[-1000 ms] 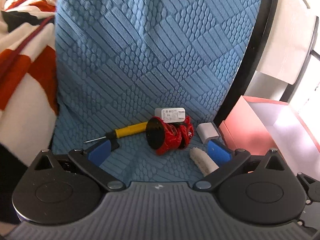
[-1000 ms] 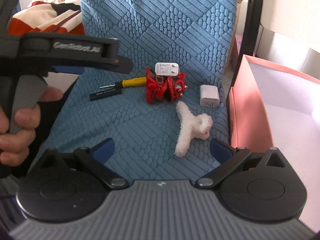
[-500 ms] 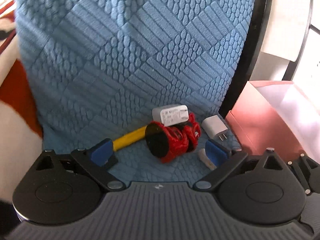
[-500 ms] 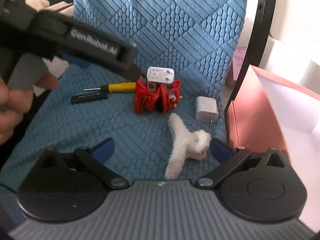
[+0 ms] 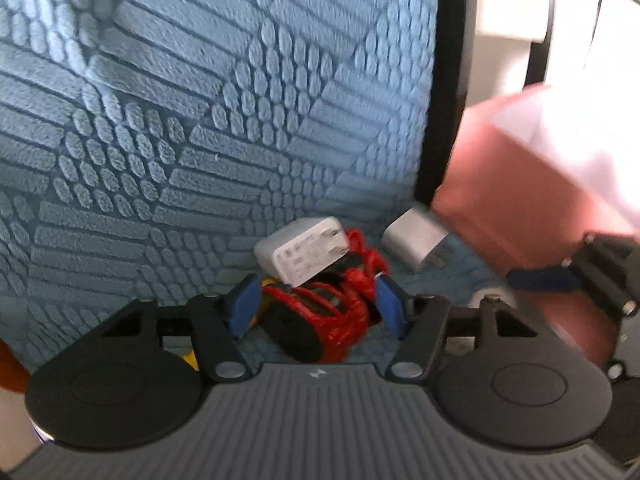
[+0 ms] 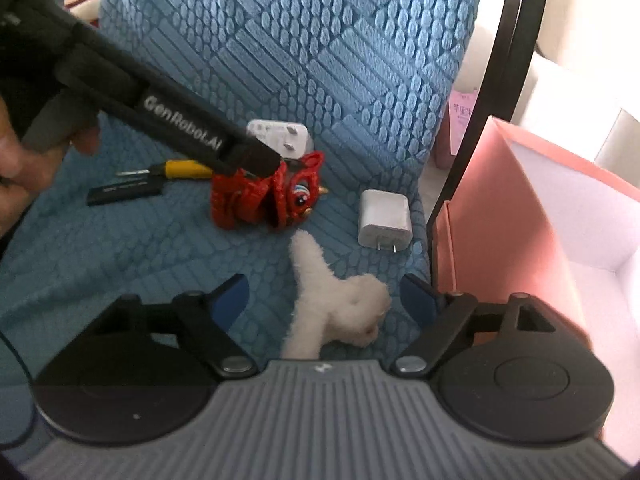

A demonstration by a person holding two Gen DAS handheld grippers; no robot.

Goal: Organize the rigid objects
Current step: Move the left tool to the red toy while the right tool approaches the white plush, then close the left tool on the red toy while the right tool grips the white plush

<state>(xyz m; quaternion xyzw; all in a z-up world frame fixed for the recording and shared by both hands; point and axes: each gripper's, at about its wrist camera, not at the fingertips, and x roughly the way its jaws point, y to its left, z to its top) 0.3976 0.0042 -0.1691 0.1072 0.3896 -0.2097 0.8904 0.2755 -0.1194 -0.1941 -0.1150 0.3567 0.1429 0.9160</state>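
Now left hand-held gripper closing round red toy — right hand-held gripper closing over white plush, no contact.

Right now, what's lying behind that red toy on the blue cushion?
A white charger lies right behind the red toy, prongs showing, and a yellow-handled screwdriver runs off to one side. The left hand-held gripper covers part of both, so whether they touch the toy is unclear.

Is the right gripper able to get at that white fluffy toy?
Probably yes: the fluffy toy lies on the cushion between the right gripper's closing jaws, not yet pinched, with nothing covering it.
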